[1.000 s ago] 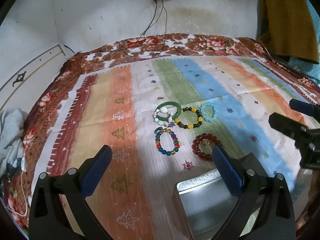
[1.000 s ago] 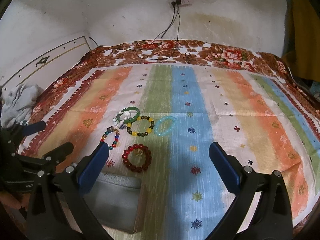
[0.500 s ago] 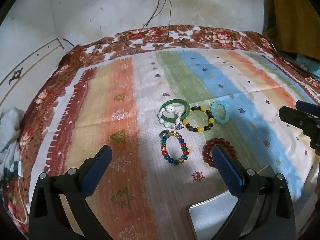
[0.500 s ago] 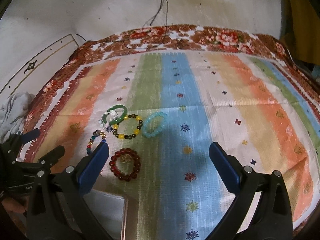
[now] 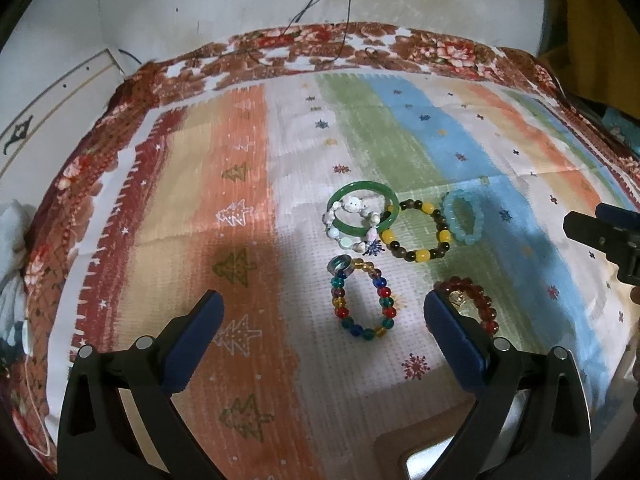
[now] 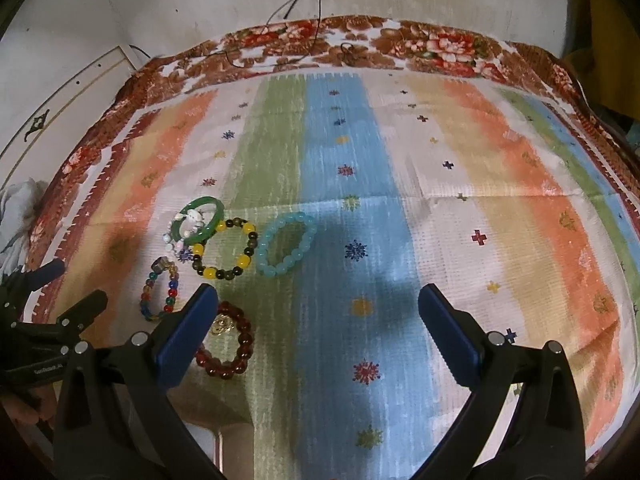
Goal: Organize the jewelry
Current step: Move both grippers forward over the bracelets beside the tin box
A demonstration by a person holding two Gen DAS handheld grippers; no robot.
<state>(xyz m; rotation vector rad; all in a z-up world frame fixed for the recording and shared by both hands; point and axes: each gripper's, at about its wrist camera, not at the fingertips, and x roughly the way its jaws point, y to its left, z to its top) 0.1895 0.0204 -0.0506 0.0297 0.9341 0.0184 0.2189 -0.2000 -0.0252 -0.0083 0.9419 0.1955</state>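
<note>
Several bracelets lie together on the striped cloth. A green bangle [image 5: 360,185] overlaps a white charm bracelet [image 5: 352,205]. Right of them are a yellow-and-brown bead bracelet [image 5: 424,255] and a pale blue one [image 5: 466,238]. Nearer me lie a multicolour bead bracelet [image 5: 386,312] with a ring [image 5: 334,268] at its top, and a dark red bracelet [image 5: 486,304]. My left gripper [image 5: 322,306] hangs open above the multicolour bracelet. My right gripper [image 6: 318,294] is open too; the dark red bracelet [image 6: 246,340] sits by its left finger and the pale blue one [image 6: 280,268] lies ahead.
A shiny metal box [image 5: 424,460] shows at the near edge, below the bracelets. A floral bedspread border [image 5: 360,46] and a white wall with hanging cables [image 5: 348,4] close the far side. Grey cloth [image 6: 16,208] lies at the left.
Both grippers have moved forward and lower toward the bracelets, which now look larger. The metal box has slid to the bottom of both views. Both grippers stay open.
</note>
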